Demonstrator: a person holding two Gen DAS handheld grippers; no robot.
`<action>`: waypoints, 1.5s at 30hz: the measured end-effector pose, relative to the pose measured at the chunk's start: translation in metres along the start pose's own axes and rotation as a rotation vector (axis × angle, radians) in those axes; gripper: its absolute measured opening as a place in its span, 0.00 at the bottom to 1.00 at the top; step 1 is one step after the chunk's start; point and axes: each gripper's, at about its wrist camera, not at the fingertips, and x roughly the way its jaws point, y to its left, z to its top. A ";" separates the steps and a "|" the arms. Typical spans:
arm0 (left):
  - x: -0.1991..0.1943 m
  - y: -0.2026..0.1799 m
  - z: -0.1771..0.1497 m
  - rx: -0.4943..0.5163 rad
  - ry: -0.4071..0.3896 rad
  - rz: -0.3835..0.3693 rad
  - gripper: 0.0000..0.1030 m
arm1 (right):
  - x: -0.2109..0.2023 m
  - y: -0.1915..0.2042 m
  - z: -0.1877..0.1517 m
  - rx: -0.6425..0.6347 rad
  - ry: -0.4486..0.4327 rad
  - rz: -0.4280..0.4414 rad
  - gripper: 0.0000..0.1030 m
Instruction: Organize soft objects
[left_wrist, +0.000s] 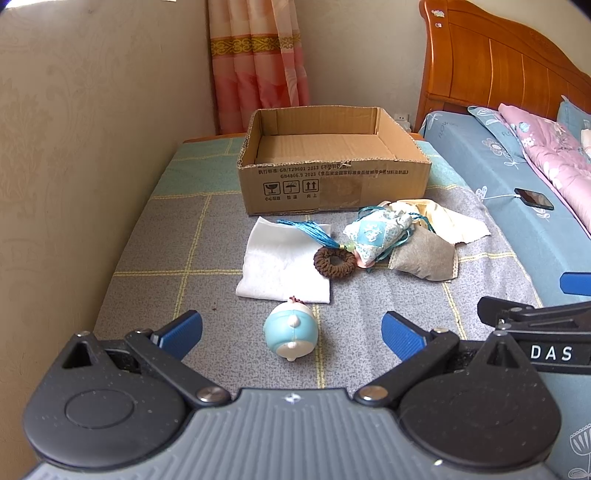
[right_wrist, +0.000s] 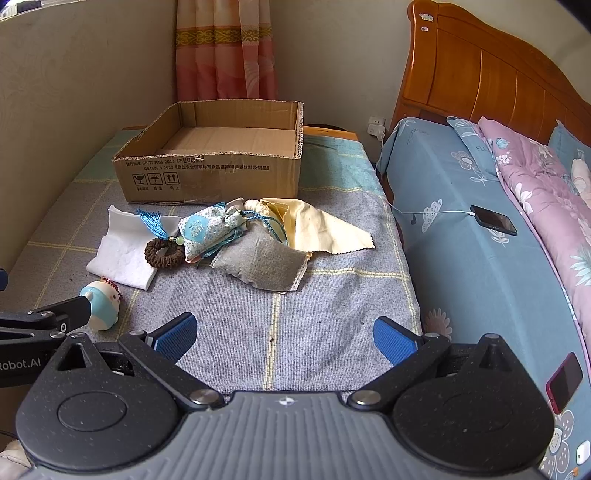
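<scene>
Now | both hand-held grippers spread — left (left_wrist: 291, 334), right (right_wrist: 284, 334) | squishy toy (left_wrist: 290, 332) round, blue-white, unheld

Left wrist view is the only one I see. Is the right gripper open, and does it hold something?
Observer: The right gripper is open and holds nothing. In front of it lies only the checked blanket.
Operator: Is anything near it that my view misses?
Observer: Yes. A red phone lies on the blue sheet, close to the gripper's right side.
Operator: The blue toy shows me only its back.
Observer: The toy is cream on its other side, with a red bead string near its top.
</scene>
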 end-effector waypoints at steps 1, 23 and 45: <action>0.000 0.000 0.000 0.000 0.001 -0.001 0.99 | 0.000 0.000 0.000 0.001 0.001 0.001 1.00; 0.000 -0.001 0.001 -0.001 0.002 -0.004 1.00 | 0.000 -0.002 -0.001 0.001 -0.002 -0.001 1.00; 0.001 -0.003 0.004 0.027 -0.018 -0.018 1.00 | -0.001 -0.003 0.002 -0.004 -0.015 -0.003 1.00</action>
